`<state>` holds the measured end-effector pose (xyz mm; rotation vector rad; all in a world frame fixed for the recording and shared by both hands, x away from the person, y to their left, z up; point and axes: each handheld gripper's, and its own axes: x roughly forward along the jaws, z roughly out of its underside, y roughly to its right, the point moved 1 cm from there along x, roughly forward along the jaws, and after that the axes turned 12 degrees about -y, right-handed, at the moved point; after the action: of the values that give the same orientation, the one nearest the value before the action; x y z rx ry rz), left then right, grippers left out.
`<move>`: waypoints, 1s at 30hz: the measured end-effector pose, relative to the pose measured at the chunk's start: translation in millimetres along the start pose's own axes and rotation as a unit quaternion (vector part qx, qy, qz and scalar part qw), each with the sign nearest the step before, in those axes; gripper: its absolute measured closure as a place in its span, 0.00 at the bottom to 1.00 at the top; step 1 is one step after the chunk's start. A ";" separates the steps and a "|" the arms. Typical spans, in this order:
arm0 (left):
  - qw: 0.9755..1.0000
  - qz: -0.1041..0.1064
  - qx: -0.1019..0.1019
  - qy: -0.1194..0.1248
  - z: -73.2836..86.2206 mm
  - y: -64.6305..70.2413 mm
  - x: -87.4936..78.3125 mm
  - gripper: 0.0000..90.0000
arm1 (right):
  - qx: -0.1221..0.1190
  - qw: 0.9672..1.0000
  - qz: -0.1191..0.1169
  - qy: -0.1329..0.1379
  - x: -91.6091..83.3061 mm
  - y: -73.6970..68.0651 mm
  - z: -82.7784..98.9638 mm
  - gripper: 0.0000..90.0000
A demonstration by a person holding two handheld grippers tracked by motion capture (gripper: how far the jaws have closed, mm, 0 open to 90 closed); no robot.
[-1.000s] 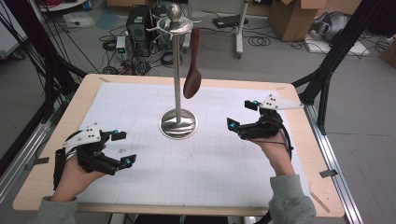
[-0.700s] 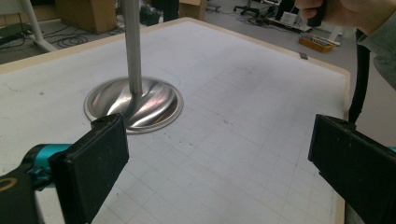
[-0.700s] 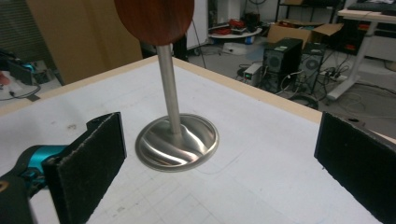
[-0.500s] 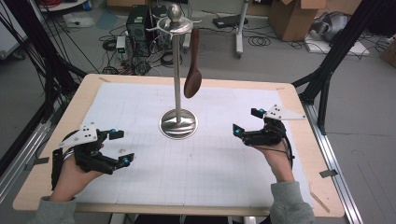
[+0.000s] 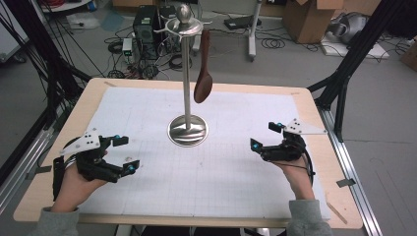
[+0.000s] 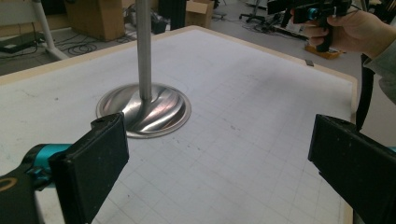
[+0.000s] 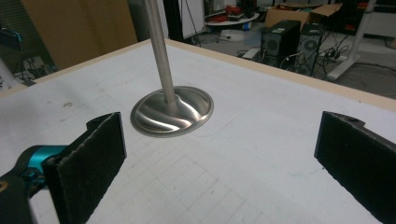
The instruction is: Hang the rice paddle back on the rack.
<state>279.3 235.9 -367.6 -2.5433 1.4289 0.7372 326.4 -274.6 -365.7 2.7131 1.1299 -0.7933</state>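
Cables, computer towers and cardboard boxes crowd the floor beyond the desk [image 5: 314, 105], whose top is covered by a white gridded sheet. Near the middle of that sheet stands the metal stand [image 5: 187, 83], its round base planted on the grid and its pole rising to a hooked crown, and from a hook on the right side of that crown a brown wooden spoon [image 5: 202, 73] hangs bowl-down, clear of the sheet. We hold the left hand-held gripper [image 5: 122, 155] at about eight o'clock from the stand's base and the right hand-held gripper [image 5: 263, 135] at about three o'clock, both low over the sheet and well apart from the stand. Each has its jaws spread wide with nothing between them (the two gripper views show bare grid and the shiny base between the black pads). We judge the step in hand to be a reach for the spoon. To do it well, we would raise the right one toward the spoon's handle, square the pads to its flat sides, close below the hook, then lift up and off, perhaps with the left steadying the pole.
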 end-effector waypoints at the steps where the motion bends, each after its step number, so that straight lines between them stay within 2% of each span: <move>1: 1.000 0.005 0.000 0.002 -0.4 0.4 0.0 0.06 | 0.004 1.000 0.000 0.000 -0.6 0.4 2.4 0.01; 2: 1.000 0.010 -0.001 0.003 -0.9 1.2 -0.2 0.06 | 0.006 1.000 -0.002 0.000 -1.8 -0.3 5.3 0.01; 7: 1.000 0.009 0.011 0.009 -4.5 5.3 -1.3 0.06 | -0.001 1.000 -0.009 -0.004 -3.7 -3.9 13.8 0.01; 9: 1.000 0.004 0.010 0.006 -3.7 4.8 -1.1 0.06 | 0.009 1.000 -0.006 -0.019 -3.4 -4.0 17.3 0.01; 11: 1.000 -0.003 0.011 0.007 -2.9 4.5 -1.5 0.06 | 0.007 1.000 -0.002 -0.027 -3.0 -4.0 21.2 0.01; 13: 1.000 -0.012 0.013 0.015 -2.6 3.6 -3.6 0.06 | 0.017 1.000 -0.005 -0.025 -3.9 -3.3 25.1 0.01; 16: 1.000 -0.014 0.011 0.021 -2.7 2.1 -6.4 0.06 | 0.028 1.000 -0.002 -0.014 -7.5 1.0 30.0 0.01; 19: 1.000 -0.010 0.004 0.023 -2.2 1.8 -7.4 0.06 | 0.035 0.999 -0.002 -0.005 -11.8 4.2 32.7 0.01; 24: 1.000 -0.011 0.005 0.021 -2.7 2.2 -7.3 0.06 | 0.045 0.999 0.005 0.001 -21.2 9.2 36.8 0.01; 30: 1.000 -0.020 0.001 0.024 -1.4 -1.5 -11.4 0.06 | 0.043 0.999 0.008 0.008 -38.4 12.8 41.5 0.01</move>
<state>276.1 245.0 -361.1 -2.5967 1.3885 0.6728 294.8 -319.8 -383.6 2.7983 1.1005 -0.8383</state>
